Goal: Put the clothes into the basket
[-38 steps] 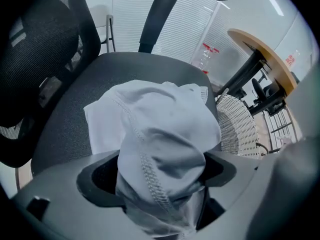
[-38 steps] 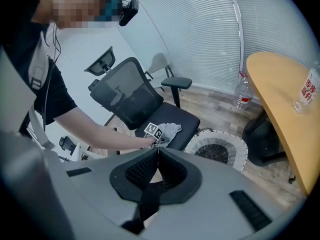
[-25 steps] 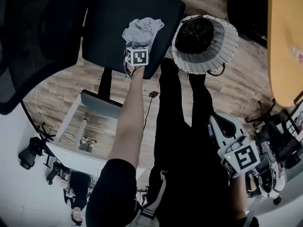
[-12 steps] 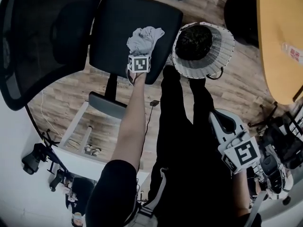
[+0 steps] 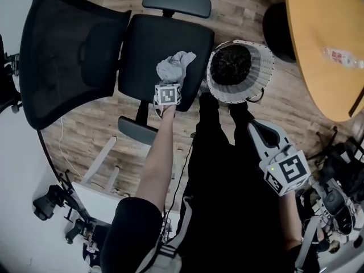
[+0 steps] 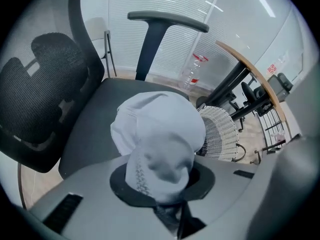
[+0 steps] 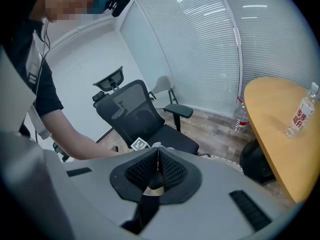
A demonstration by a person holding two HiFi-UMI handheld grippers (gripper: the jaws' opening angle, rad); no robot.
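Observation:
My left gripper (image 5: pixel 170 81) is shut on a pale grey garment (image 5: pixel 176 66), which hangs in a bunch just above the black office chair seat (image 5: pixel 148 44). In the left gripper view the garment (image 6: pixel 159 134) fills the gap between the jaws and hides the pads. A white wicker basket (image 5: pixel 262 73) with dark clothes inside stands on the floor to the right of the chair, also seen past the garment as a wicker basket (image 6: pixel 223 134). My right gripper (image 5: pixel 257 129) is held low by the person's legs, its pads (image 7: pixel 169 170) pressed together with nothing between them.
The chair's mesh backrest (image 5: pixel 62 56) and armrest (image 5: pixel 176 3) rise left of and behind the seat. A round wooden table (image 5: pixel 324 44) with a bottle (image 7: pixel 301 113) stands at right. Another bottle (image 6: pixel 192 71) sits on the wood floor. Stands and cables lie at lower left.
The left gripper has risen, taking the grey garment up off the chair seat. The right gripper has come up a little beside the legs.

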